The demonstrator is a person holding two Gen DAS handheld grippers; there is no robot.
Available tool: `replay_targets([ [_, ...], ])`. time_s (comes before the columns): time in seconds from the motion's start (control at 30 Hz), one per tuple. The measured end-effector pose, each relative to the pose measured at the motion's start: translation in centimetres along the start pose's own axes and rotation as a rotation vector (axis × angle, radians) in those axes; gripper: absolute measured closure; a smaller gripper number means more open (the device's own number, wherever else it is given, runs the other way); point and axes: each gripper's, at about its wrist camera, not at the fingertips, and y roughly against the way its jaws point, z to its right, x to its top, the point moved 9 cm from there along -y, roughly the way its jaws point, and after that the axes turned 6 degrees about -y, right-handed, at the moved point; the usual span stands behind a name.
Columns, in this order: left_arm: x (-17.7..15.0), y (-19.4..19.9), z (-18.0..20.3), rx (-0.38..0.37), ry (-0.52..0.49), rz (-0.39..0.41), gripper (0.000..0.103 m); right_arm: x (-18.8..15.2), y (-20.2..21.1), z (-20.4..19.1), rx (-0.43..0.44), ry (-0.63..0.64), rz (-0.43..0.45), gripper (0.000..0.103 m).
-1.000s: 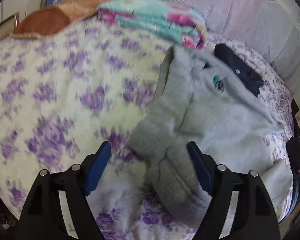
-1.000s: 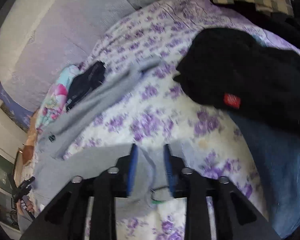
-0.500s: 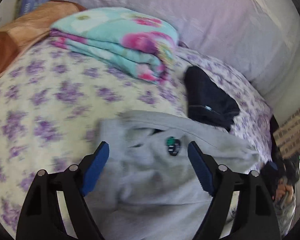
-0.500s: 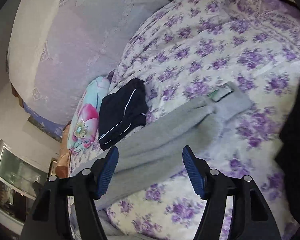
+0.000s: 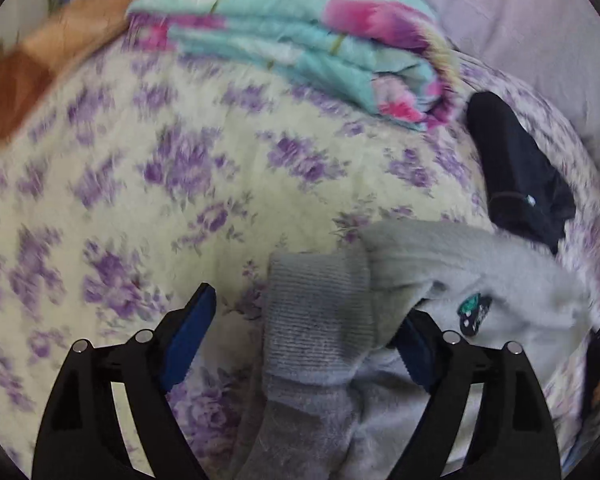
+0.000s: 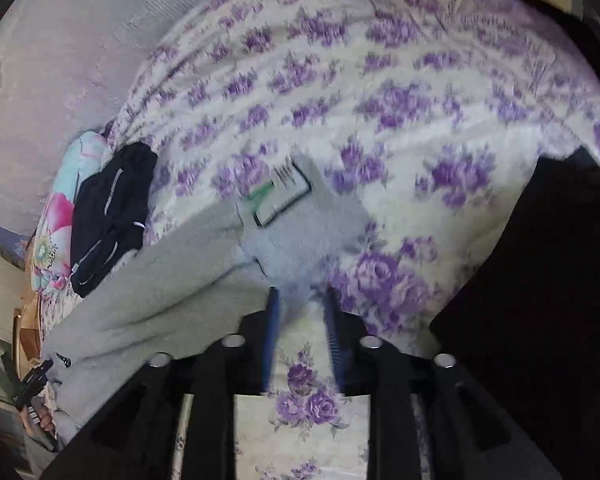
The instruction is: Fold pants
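Note:
Grey fleece pants (image 5: pixel 452 280) lie on a purple-flowered bedspread (image 5: pixel 220 168). In the left wrist view my left gripper (image 5: pixel 306 336) is open, and a ribbed grey cuff (image 5: pixel 320 320) lies between its blue pads, touching the right one. In the right wrist view the pants (image 6: pixel 160 288) stretch to the left, and the waistband end with a white label (image 6: pixel 284 200) lies just ahead. My right gripper (image 6: pixel 300 308) is nearly closed on the edge of that waistband end.
A folded turquoise floral blanket (image 5: pixel 300 40) and a folded dark garment (image 5: pixel 516 184) lie at the far side near the grey headboard (image 5: pixel 540 20). A brown pillow (image 5: pixel 40 68) is at far left. A black garment (image 6: pixel 540 300) lies right of my right gripper.
My right gripper went from open above the pants to nearly shut on the waistband end. My left gripper shifted, and the ribbed cuff now lies between its open pads.

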Motion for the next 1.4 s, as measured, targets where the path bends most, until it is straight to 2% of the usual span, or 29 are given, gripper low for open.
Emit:
replay_targets([
  [0.03, 0.2, 0.9, 0.7, 0.004, -0.039, 0.017, 0.022, 0.9, 0.9, -0.2, -0.014, 0.014, 0.043, 0.04],
  [0.1, 0.6, 2.4, 1.6, -0.001, -0.087, 0.046, 0.022, 2.9, 1.7, -0.4, -0.046, 0.036, 0.105, 0.029],
  [0.2, 1.3, 3.8, 1.5, -0.04, -0.091, 0.068, 0.021, 5.1, 0.2, -0.1, -0.005, -0.012, 0.059, 0.029],
  [0.37, 2.3, 5.3, -0.8, -0.146, 0.002, 0.125, 0.021, 7.8, -3.4, 0.7, 0.028, -0.061, 0.009, 0.029],
  [0.47, 2.8, 3.8, -2.4, -0.079, 0.018, 0.086, 0.021, 8.3, -5.3, 0.8, 0.037, -0.073, -0.02, 0.029],
  [0.6, 3.1, 1.0, -3.2, -0.09, 0.054, 0.018, 0.021, 8.1, -6.7, 0.3, 0.1, -0.086, -0.05, 0.041],
  [0.7, 3.6, -0.6, -3.4, -0.086, 0.063, 0.004, 0.021, 7.0, -7.8, -0.2, 0.107, -0.058, -0.092, 0.064],
  [0.77, 3.9, -1.6, -3.0, -0.104, 0.064, -0.015, 0.021, 6.8, -8.2, -0.2, 0.101, -0.054, -0.087, 0.067],
  [0.83, 4.0, -2.3, -2.6, -0.125, 0.063, -0.033, 0.021, 6.9, -8.0, -0.1, 0.115, -0.06, -0.076, 0.078],
  [0.93, 4.0, -2.4, -1.7, -0.176, 0.055, -0.047, 0.021, 7.0, -7.3, 0.2, 0.134, -0.068, -0.062, 0.086],
  [1.2, 2.2, 0.7, -1.5, -0.246, 0.04, -0.023, 0.021, 6.9, -6.3, 0.2, 0.148, -0.069, -0.048, 0.09],
  [1.33, 1.2, 0.4, -1.0, -0.233, -0.005, -0.047, 0.023, 6.8, -6.6, 0.5, 0.146, -0.09, -0.053, 0.09],
  [1.37, 1.0, 0.1, -1.0, -0.246, -0.003, -0.053, 0.027, 6.7, -6.7, 0.5, 0.148, -0.097, -0.053, 0.09],
  [1.4, 0.9, -0.2, -0.7, -0.276, 0.003, -0.06, 0.045, 6.7, -6.7, 0.6, 0.15, -0.104, -0.053, 0.09],
])
